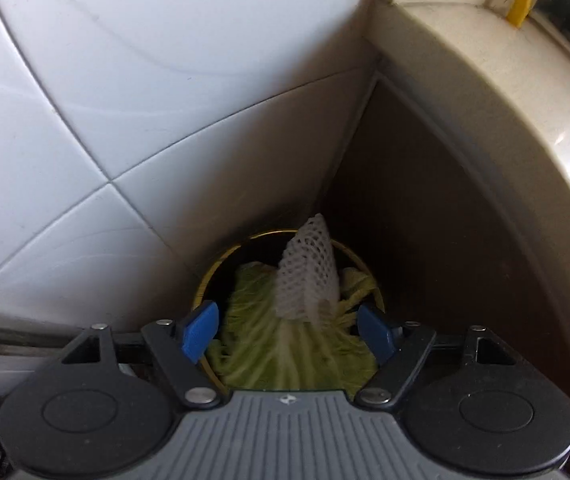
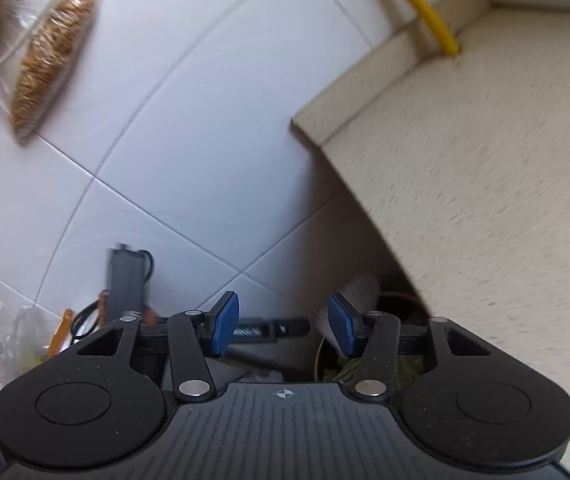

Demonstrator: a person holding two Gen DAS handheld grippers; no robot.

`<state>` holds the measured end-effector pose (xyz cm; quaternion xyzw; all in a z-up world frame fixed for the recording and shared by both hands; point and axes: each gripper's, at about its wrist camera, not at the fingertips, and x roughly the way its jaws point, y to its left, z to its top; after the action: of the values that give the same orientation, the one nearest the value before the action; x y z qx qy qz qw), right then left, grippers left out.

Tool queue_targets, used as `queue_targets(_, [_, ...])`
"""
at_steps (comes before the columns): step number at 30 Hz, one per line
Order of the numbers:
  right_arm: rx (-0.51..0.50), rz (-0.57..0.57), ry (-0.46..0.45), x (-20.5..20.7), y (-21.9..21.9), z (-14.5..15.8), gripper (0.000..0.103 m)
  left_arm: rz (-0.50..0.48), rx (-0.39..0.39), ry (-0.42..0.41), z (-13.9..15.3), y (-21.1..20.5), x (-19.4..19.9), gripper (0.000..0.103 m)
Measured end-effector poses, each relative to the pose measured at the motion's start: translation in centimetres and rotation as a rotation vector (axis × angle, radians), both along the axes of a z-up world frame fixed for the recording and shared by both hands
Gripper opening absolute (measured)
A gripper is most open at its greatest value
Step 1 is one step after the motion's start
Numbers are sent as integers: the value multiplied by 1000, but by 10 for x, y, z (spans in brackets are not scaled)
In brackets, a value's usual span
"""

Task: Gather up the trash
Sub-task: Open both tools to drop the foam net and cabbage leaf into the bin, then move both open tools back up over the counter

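In the left wrist view, the left gripper (image 1: 289,330) points down at a round bin (image 1: 205,280) low in the middle of the frame. Its blue pads are wide apart and hold nothing. A white foam net (image 1: 309,272) lies on green cabbage leaves (image 1: 285,356) in the bin. White wall tiles (image 1: 125,100) fill the left, a counter edge (image 1: 505,140) the right. In the right wrist view, the right gripper (image 2: 283,330) is half open and empty. The speckled counter (image 2: 485,200) covers the right, and a yellow pipe (image 2: 425,8) is at the top.

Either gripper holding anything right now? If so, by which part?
Nothing held. Left gripper is open above the bin; foam net and cabbage leaves lie loose inside. Right gripper is open, empty.
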<state>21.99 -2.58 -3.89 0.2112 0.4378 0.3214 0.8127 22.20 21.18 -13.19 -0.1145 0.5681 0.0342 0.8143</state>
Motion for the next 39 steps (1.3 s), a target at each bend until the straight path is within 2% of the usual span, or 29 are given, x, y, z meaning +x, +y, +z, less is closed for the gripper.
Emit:
queue_targets(5, [-43,-96,-97,-31,-42,27,60,-6,-94,-96,31,-13,-17,75])
queue_targets(9, [-289,-223,-221,-53,-77,35,68,-21,-164,-127,46,-28,-22,75])
queue_targets(12, [-438,-307,-228,-59,-103,25,68,-39,-198,-147,56,-44,-25,75])
queue_targets(15, [-414,-341,-207,-59,-123,16,68,-56,-229,-157,66,-57,-26,75])
queue_targets(18, [-487,-345,-237,-47,-122,7,67,-101,-235,-184,79,-72,-27,75])
queue_targets(23, [-460,-318,-197,-32,-122,-8,66,-197,-220,-324,109,-101,-22,76])
queue_targets(26, [-365,-237,-172,-37,-118,-6,67,-276,-168,-419,123,-125,-19,77])
queue_targets(28, [-246,-184,-140,-42,-118,-2,67,-331,-126,-475,131,-143,-19,82])
queue_targets(30, [-100,-189,-136,-49,-130,9,66,-394,-86,-504,137,-164,-18,82])
queue_targets(31, [-95,-226,-164,-54,-138,17,69,-432,-74,-518,140,-175,-19,82])
queue_targets(34, [-240,-341,-252,-65,-159,37,72,-522,-19,-568,146,-211,-26,82])
queue_targets(36, [-325,-401,-262,-65,-174,40,72,-534,-13,-579,150,-226,-26,82])
queue_targets(39, [-336,-446,-250,-61,-190,37,72,-519,-34,-567,152,-235,-27,82])
